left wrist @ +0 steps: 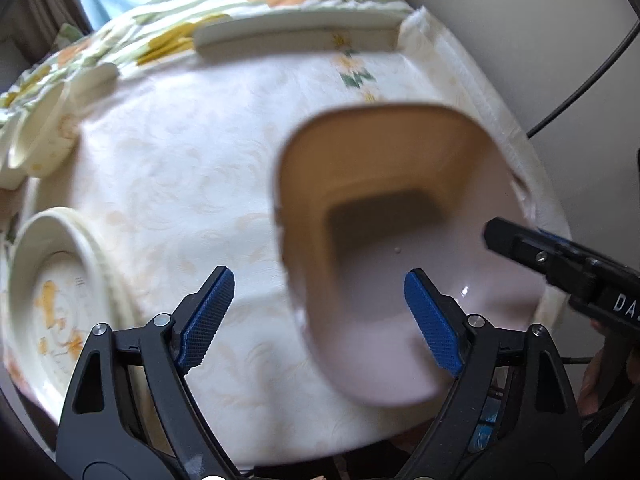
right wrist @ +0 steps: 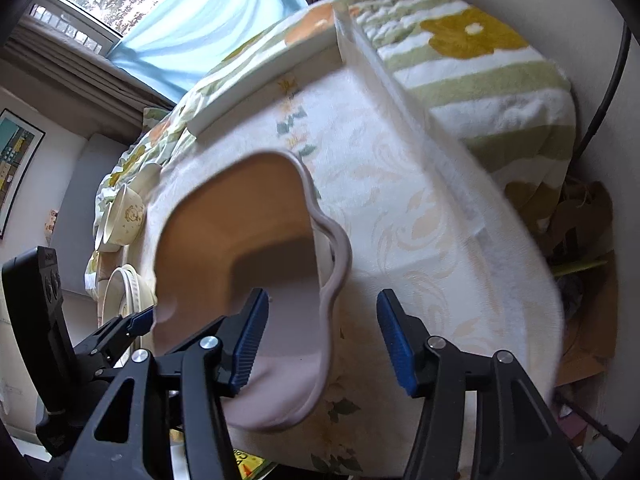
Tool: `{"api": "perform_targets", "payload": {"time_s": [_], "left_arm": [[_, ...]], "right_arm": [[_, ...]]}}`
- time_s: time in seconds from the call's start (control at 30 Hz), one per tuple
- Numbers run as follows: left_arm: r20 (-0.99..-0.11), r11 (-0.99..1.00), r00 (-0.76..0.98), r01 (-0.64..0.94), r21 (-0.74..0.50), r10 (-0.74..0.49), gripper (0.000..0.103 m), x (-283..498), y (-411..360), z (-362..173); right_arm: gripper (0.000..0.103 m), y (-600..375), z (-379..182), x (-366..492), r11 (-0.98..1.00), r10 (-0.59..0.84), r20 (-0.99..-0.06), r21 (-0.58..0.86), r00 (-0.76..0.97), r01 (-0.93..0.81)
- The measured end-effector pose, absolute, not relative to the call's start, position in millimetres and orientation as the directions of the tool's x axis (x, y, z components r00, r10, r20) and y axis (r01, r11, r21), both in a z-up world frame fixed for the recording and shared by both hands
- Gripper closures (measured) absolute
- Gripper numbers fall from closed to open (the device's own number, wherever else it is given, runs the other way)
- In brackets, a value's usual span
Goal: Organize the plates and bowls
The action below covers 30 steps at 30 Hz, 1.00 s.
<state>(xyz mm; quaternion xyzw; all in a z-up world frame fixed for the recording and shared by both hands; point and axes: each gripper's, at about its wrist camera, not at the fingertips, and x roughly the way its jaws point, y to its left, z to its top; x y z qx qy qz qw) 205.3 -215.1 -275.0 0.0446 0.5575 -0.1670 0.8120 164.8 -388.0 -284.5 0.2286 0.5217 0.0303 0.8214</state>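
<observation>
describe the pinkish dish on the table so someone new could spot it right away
On the table's white patterned cloth, look at the near end, between the two grippers. The pink dish sits there, squarish with a wavy rim and a deep sunken centre. The other crockery is round, cream and flower-printed, at the cloth's far left edge.

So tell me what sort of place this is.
Probably a room in a home: a table under a floral tablecloth, crockery such as the pink bowl, a curtained window and a framed picture.
</observation>
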Motion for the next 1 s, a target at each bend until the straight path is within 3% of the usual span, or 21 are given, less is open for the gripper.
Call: {"api": "perform_targets", "payload": {"time_s": [0.23,0.27,0.3,0.33,0.37,0.6,0.77,1.0], "left_arm": [[-0.847,0.967,0.49,0.234,-0.1,-0.206,0.017,168.6,-159.6,-185.7],[-0.831,0.972,0.519,0.212,-0.104,-0.202,0.015,162.6,-147.9,-170.6],[-0.812,0.978,0.552,0.181,-0.105,-0.189,0.01,157.1,-133.7,-154.8],[-0.799,0.983,0.576,0.155,-0.101,-0.174,0.006,155.2,-123.2,-144.0],[-0.775,0.989,0.616,0.114,-0.093,-0.144,0.0,152.0,-106.7,-129.8],[-0.747,0.997,0.665,-0.055,-0.062,-0.01,0.0,168.8,-27.8,-100.3],[-0.762,0.988,0.648,-0.114,-0.105,-0.006,0.0,201.0,29.5,-104.0],[-0.834,0.966,0.545,-0.158,-0.205,-0.088,0.002,287.1,89.5,-154.8]], "right_arm": [[0.048,-363.9,-210.0,151.5,0.951,0.237,-0.815,0.305,0.529,0.044],[0.041,-357.5,-200.1,151.8,0.955,0.243,-0.806,0.297,0.54,0.014],[0.016,-348.4,-187.6,153.2,0.956,0.256,-0.788,0.291,0.559,-0.029],[0.0,-341.2,-179.0,155.1,0.955,0.269,-0.771,0.289,0.577,-0.06],[0.0,-330.5,-167.5,158.0,0.951,0.294,-0.744,0.289,0.601,-0.108],[0.0,-258.0,-138.4,200.3,0.926,0.375,-0.729,0.261,0.572,-0.274],[0.0,-214.2,-133.1,244.1,0.925,0.37,-0.742,0.241,0.559,-0.292],[0.0,-145.0,-171.6,320.9,0.924,0.369,-0.813,0.271,0.45,-0.268]]}}
